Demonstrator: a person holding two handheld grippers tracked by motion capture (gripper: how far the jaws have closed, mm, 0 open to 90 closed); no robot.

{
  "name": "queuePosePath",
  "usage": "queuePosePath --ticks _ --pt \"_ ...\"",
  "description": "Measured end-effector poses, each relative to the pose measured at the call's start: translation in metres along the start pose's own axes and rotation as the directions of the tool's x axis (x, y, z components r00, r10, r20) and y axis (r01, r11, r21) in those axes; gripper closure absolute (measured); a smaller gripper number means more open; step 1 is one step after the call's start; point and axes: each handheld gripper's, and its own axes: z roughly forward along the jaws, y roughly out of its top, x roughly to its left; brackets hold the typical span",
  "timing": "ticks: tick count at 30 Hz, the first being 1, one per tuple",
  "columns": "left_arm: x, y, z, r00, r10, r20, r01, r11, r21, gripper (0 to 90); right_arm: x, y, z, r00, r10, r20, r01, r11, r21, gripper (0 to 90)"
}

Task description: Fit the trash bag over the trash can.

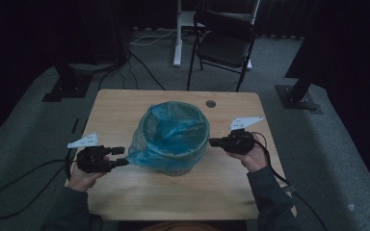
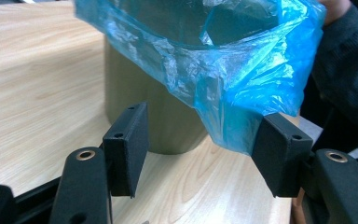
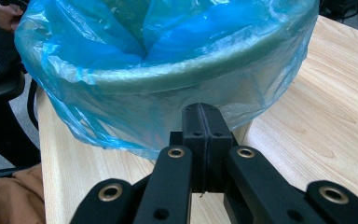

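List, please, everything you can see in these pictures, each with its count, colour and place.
bin: one, olive-grey, middle of the table.
bag: one, blue plastic, lining the bin and folded over its rim.
table: one, light wood, centre.
folding chair: one, black, beyond the table.
white stand: one, beside the chair.
cables: several, dark and white, on the grey carpet.
left tool: one, black, jaws open at the bag's hanging edge.
right tool: one, black, jaws shut, tips beside the bag at the bin's right side.
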Motion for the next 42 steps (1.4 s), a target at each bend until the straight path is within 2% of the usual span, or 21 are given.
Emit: queuePosePath --ticks 5,6,8,16,20,26,33,41,42 --pt "0.003 -0.001 -0.009 0.9997 -0.01 -0.024 0.009 0.9997 -0.025 40.6 0.0 0.0 0.001 1.0 -0.003 0.0 0.003 1.0 0.002 90.0" --pt "0.005 -0.001 -0.013 0.9989 -0.014 -0.045 0.012 0.9992 -0.038 40.6 0.0 0.0 0.0 1.0 -0.002 0.001 0.002 1.0 0.003 90.0" --pt "0.006 0.0 -0.016 0.9985 -0.019 -0.051 0.016 0.9981 -0.06 41.2 0.0 0.0 0.0 1.0 0.0 0.0 0.0 1.0 0.002 90.0" --pt "0.013 0.001 -0.029 0.9929 -0.05 -0.108 0.037 0.9928 -0.114 42.1 0.0 -0.001 0.0 1.0 0.0 -0.001 0.0 1.0 0.001 90.0" --pt "0.014 0.002 -0.034 0.9912 -0.054 -0.121 0.039 0.9908 -0.129 42.6 0.0 -0.001 0.0 1.0 -0.001 -0.001 0.001 1.0 0.003 90.0" --pt "0.016 0.0 -0.041 0.9916 -0.051 -0.119 0.036 0.9915 -0.125 42.7 0.0 -0.001 -0.001 1.0 0.0 0.0 0.0 1.0 -0.002 90.0" --pt "0.013 -0.003 -0.044 0.9986 -0.021 -0.048 0.014 0.9892 -0.146 40.2 0.0 -0.001 0.001 1.0 -0.002 -0.001 0.002 1.0 0.002 90.0" --pt "0.009 0.013 -0.04 0.9982 0.0 -0.06 -0.008 0.9905 -0.137 41.1 0.0 -0.001 0.001 1.0 -0.001 -0.001 0.001 1.0 0.001 88.4" --pt "0.009 0.019 -0.037 0.9983 0.007 -0.059 -0.015 0.9911 -0.132 41.9 0.0 -0.001 0.001 1.0 -0.001 -0.004 0.001 1.0 0.002 87.8"
